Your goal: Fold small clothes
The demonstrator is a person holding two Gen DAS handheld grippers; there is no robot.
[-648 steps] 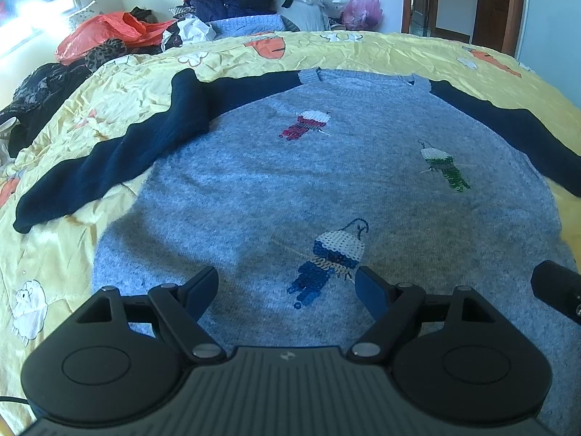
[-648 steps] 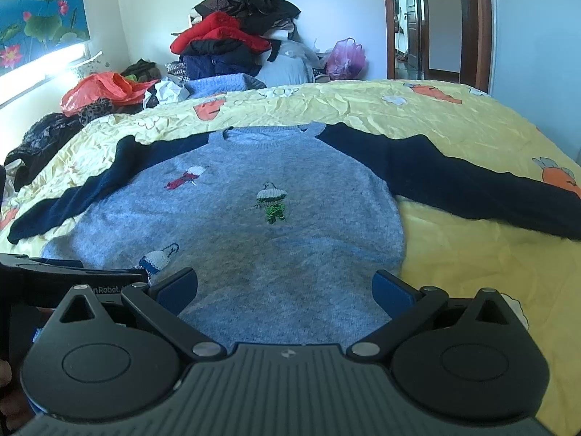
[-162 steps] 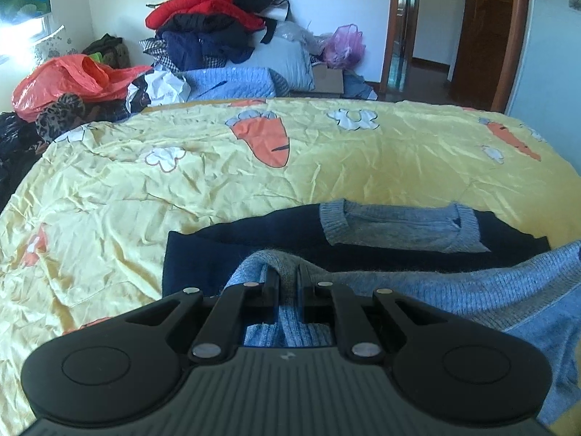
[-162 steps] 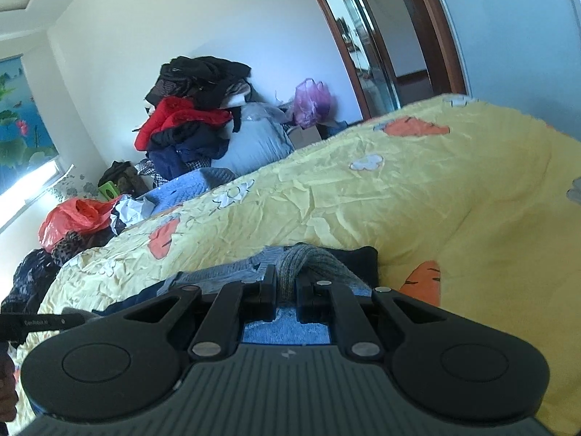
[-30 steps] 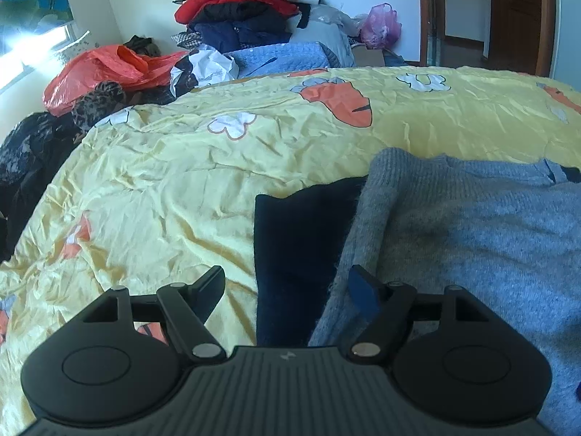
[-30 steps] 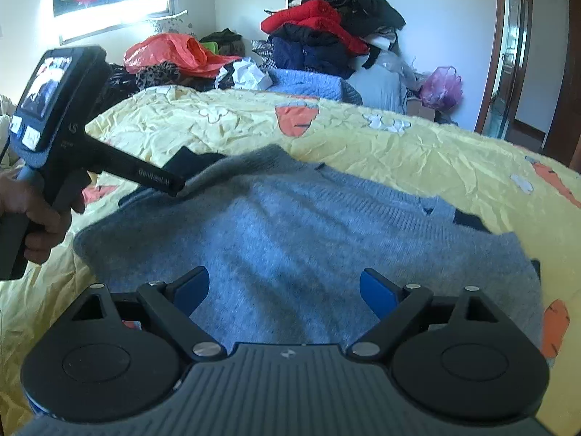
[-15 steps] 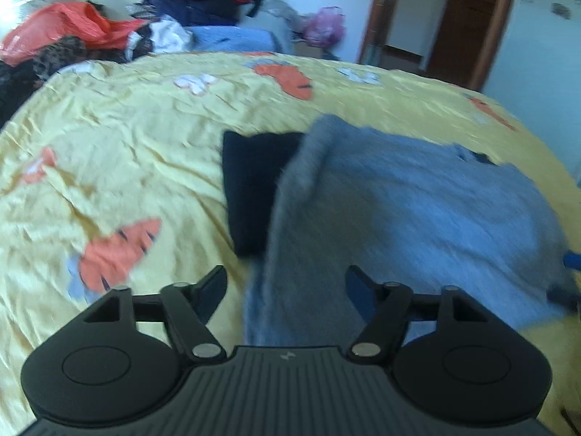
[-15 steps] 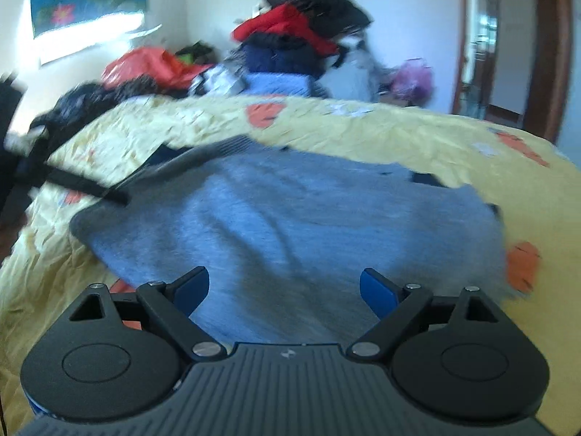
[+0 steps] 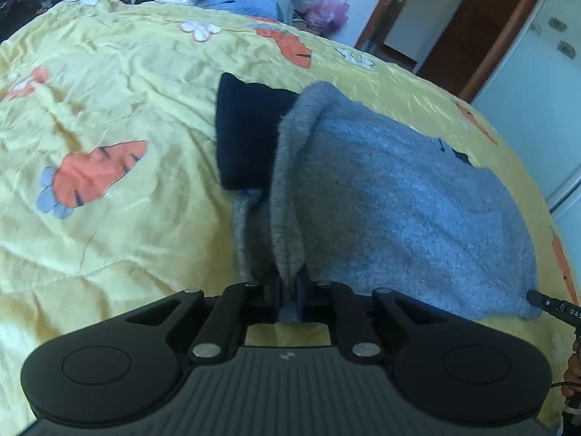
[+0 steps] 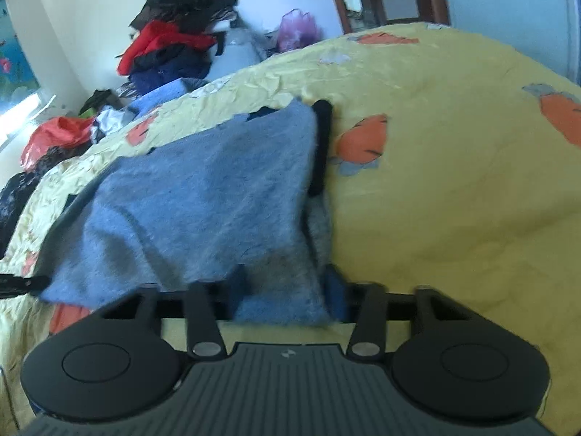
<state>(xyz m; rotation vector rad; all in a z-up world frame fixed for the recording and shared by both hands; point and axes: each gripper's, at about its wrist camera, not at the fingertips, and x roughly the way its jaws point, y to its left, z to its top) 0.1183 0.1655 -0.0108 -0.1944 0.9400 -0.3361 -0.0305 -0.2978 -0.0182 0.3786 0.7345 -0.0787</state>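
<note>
You have one sweater [image 9: 399,189] to deal with, two tools, and one bed [image 9: 109,83] under it all. The sweater is grey with navy sleeves and lies folded on the yellow carrot-print cover, near the front edge of the bed. Its long axis runs left to right, from one tool to the other. The short sides run away from you toward the far wall. One navy sleeve [image 9: 247,134] sticks out from under the grey at the far-left corner. A strip of navy also shows along the right edge in the right wrist view.

Your left tool [image 9: 288,283] has just closed. Its fingers are pinched tight on a bunched ridge of grey knit at the near-left corner. Your right tool [image 10: 287,290] has just been closing too. The near-right corner of the sweater fills the gap, and the blue pads sit against the fabric on both sides.

Beyond the far-left side of the bed there is one tall pile of clothes [image 10: 174,43] against the wall, black and red on top and navy below. Two bags are in view: one red plastic bag [image 10: 54,138] on the left and one pink bag [image 10: 297,27] near the doorway. You cannot tell what is inside either one.
</note>
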